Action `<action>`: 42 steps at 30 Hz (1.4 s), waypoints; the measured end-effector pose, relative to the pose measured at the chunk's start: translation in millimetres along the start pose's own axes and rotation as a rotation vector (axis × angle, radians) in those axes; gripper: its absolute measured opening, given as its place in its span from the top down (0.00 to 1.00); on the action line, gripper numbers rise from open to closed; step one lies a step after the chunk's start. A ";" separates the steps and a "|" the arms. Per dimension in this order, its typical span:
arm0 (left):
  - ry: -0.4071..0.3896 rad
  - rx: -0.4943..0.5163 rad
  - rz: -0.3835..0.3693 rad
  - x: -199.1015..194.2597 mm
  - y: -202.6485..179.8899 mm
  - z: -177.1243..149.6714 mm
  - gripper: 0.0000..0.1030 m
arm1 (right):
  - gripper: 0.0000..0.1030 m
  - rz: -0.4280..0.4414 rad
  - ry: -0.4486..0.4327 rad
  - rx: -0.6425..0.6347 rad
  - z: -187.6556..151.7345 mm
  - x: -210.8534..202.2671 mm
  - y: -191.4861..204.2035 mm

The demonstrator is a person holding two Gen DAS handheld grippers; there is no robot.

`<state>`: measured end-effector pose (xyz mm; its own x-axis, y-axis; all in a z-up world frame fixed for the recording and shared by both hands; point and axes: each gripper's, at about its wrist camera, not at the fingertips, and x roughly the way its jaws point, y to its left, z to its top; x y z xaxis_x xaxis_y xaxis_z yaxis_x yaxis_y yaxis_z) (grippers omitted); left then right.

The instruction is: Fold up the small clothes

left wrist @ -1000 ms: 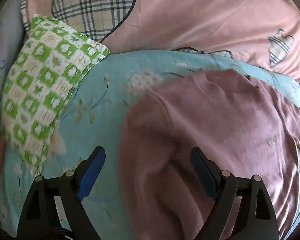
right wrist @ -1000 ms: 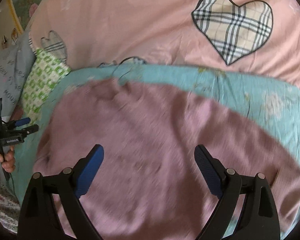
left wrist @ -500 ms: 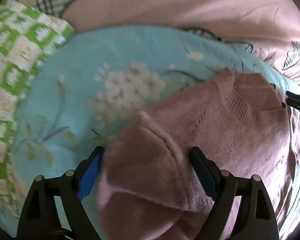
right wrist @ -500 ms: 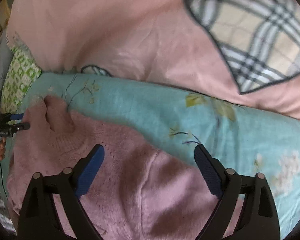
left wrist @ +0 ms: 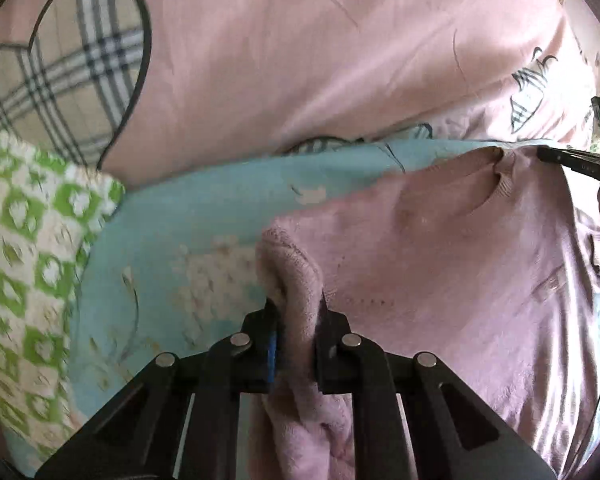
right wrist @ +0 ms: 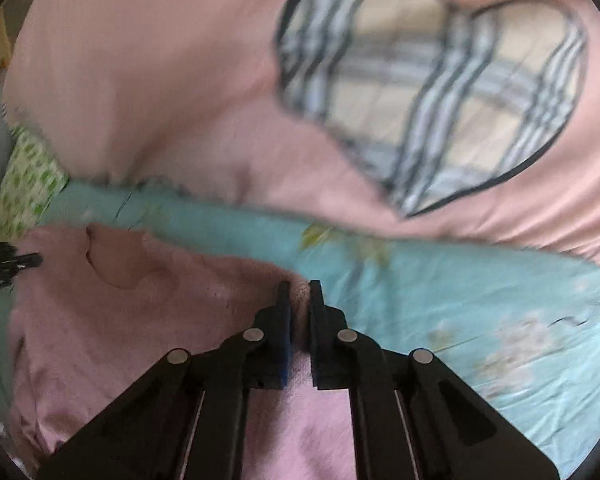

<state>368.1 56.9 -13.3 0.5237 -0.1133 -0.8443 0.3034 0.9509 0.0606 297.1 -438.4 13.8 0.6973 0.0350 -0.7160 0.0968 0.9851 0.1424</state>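
The pink knit sweater [left wrist: 460,272] lies spread on a turquoise floral sheet [left wrist: 188,216] over the bed, neckline toward twelve o'clock. The left tool [left wrist: 296,312] is clenched on a bunched shoulder of the knit at its nine o'clock edge; the right tool [right wrist: 298,300] is pinched on the opposite shoulder at three o'clock. This looks like the opening grasp of a fold. Next, both corners likely need lifting together and carrying toward six o'clock, keeping the tension even so the soft knit doesn't sag or slip. A green checked pillow [left wrist: 24,260] sits at nine o'clock.
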 end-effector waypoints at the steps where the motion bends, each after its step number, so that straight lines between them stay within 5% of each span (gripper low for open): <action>1: 0.016 0.021 0.037 8.6 -5.0 0.0 0.89 | 0.93 -0.031 -0.002 0.003 1.0 3.9 -3.4; 7: 0.098 0.025 0.105 60.0 -13.0 -4.8 0.87 | 0.91 -0.096 0.112 0.093 -18.1 64.5 -16.5; 9: 0.094 0.008 0.103 55.4 -11.1 -4.4 0.78 | 0.83 -0.094 0.098 0.104 -18.7 65.6 -14.2; 11: 0.087 -0.011 0.086 34.1 -6.2 -15.1 0.75 | 0.62 -0.083 0.095 0.114 -19.4 61.0 -12.1; 14: 0.066 -0.032 0.090 -0.1 0.1 -32.0 0.73 | 0.57 -0.061 0.053 0.138 -27.7 34.3 -17.0; 20: 0.080 -0.150 0.047 -61.1 -7.9 -104.5 0.44 | 0.47 -0.002 -0.024 0.271 -92.6 -31.7 -7.7; 28: 0.249 -0.376 -0.081 -75.6 -31.5 -193.1 0.33 | 0.45 -0.182 -0.034 0.545 -186.7 -98.0 -39.1; 34: 0.301 -0.319 -0.081 -69.4 -53.1 -212.1 0.34 | 0.45 -0.176 -0.028 0.512 -191.3 -111.8 -51.2; 42: 0.291 -0.288 -0.055 -77.5 -51.6 -196.9 0.33 | 0.40 -0.364 0.054 0.240 -177.4 -81.5 -61.7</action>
<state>155.2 73.3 -55.8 0.2537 -0.1189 -0.9599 0.0677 0.9922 -0.1050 108.3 -472.0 -57.9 0.5495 -0.2917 -0.7829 0.4957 0.8682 0.0244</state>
